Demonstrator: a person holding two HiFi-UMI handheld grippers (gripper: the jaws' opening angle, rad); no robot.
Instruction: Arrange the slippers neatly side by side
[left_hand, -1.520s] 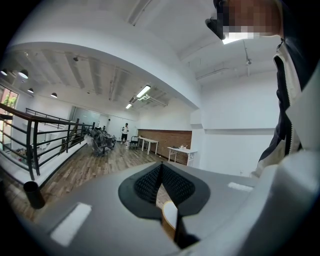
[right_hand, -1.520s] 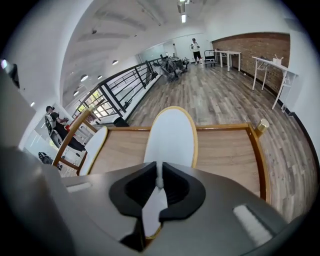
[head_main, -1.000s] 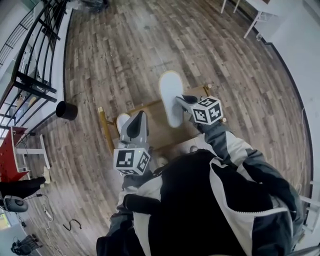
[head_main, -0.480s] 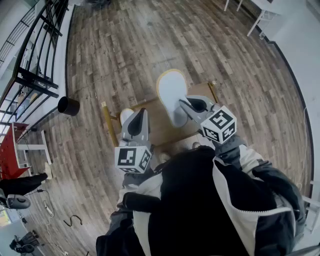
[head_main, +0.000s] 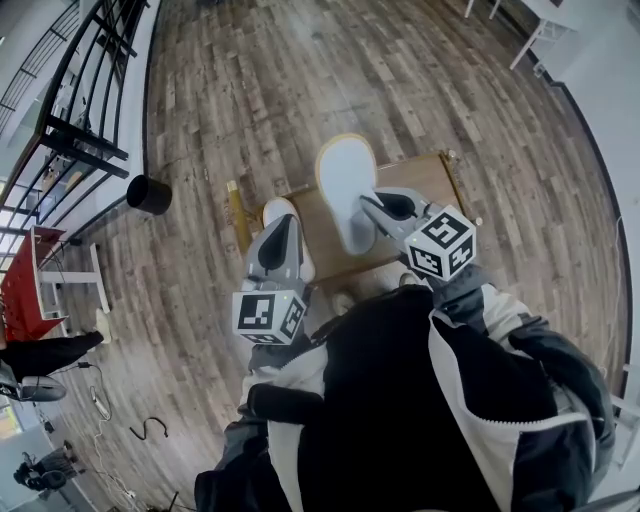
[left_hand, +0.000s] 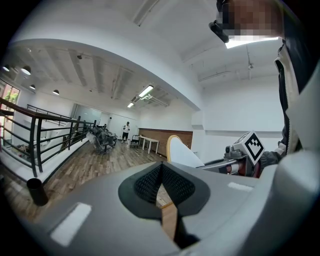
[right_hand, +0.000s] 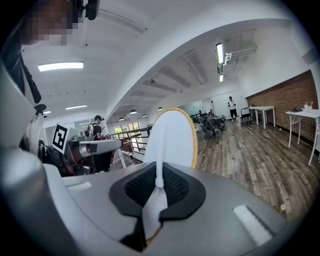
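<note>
Right claw (head_main: 366, 201) clamped on white slipper (head_main: 344, 180), held over wooden table (head_main: 425, 176); left claw (head_main: 284, 230) closed, empty, above second slipper (head_main: 277, 211)

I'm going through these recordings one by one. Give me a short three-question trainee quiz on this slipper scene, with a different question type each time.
1. True or false: the left gripper is clamped on a slipper.
2. What does the right gripper grip between its jaws?
A. a black cup
B. a white slipper with a yellowish rim, held on edge
C. a table leg
3. Fill in: the other slipper, just beyond the left gripper's tip, lies on the low wooden ____.

Key
1. False: its jaws are together with nothing between them.
2. B
3. table: the wooden table.
</note>
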